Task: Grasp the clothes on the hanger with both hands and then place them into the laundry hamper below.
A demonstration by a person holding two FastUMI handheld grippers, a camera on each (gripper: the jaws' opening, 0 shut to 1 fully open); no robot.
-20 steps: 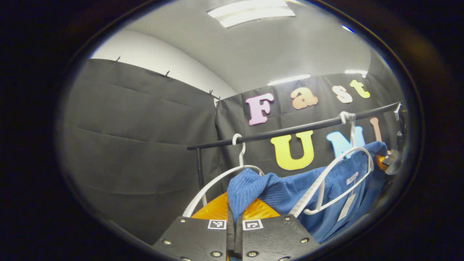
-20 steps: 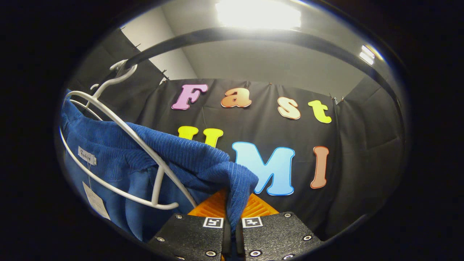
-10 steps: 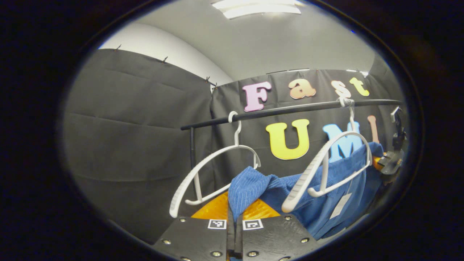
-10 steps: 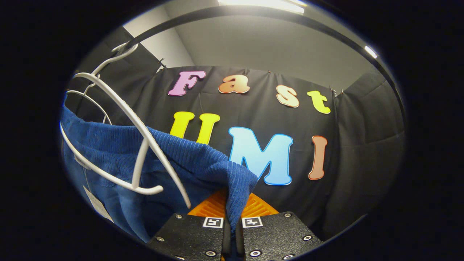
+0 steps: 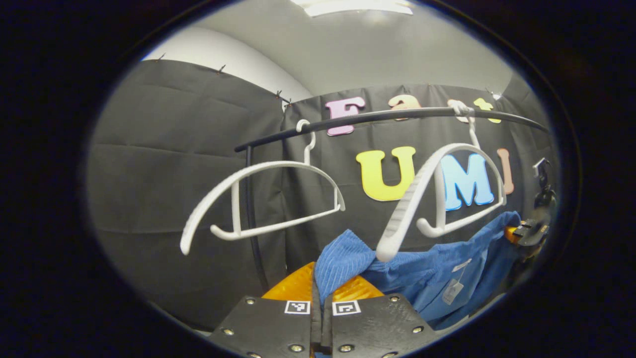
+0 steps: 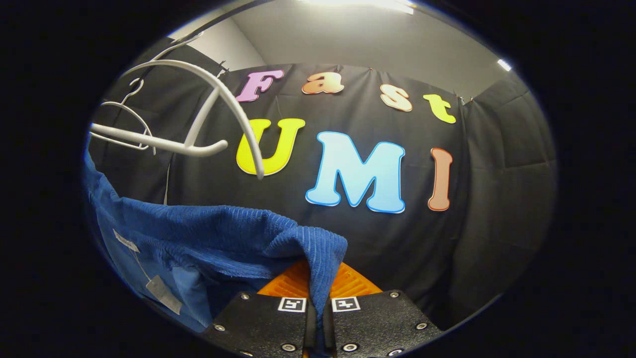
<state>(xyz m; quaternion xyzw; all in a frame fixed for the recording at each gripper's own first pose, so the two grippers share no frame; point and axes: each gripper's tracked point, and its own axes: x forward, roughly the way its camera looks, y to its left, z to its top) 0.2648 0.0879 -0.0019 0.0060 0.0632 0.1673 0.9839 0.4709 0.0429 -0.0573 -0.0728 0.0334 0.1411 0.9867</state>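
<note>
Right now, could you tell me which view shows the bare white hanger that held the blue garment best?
The left gripper view: the hanger shows whole, hook on the rail, above the blue garment. The right gripper view shows the hanger at the edge, hook blurred.

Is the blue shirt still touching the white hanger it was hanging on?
Apart. In the right gripper view, the white hanger hangs bare above the blue shirt, with dark wall showing between them.

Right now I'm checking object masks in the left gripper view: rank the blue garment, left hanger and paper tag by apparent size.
1. Blue garment
2. Left hanger: close to the garment in extent, unsure
3. Paper tag
</note>
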